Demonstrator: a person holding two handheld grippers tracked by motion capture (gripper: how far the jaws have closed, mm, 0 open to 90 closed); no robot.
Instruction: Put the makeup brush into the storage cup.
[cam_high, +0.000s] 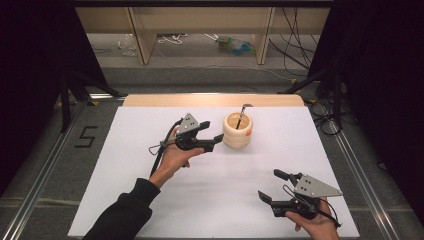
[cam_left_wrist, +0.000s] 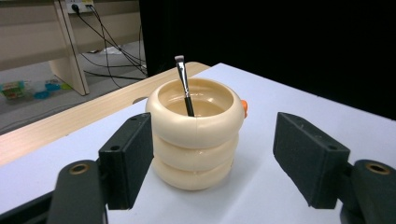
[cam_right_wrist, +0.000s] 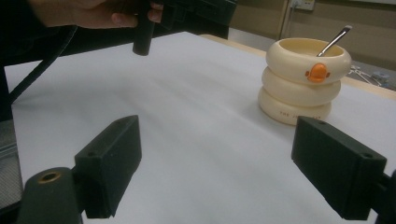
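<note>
Left gripper: jaws wide apart, nothing between the pads, held just left of the cup with the tips near its wall. In the left gripper view the cup sits beyond and between the jaws, not touching either.

Cup: cream, three stacked rings, upright on the white table, toward its far edge. Brush stands inside it, handle down, leaning on the rim, bristles up.

Right gripper: jaws also spread, empty, well apart from the cup, nearer the person and to the cup's right.

Judgement: brush looks stowed already. Left gripper is either poised at the cup or clear of it; no grip made on cup or brush.
</note>
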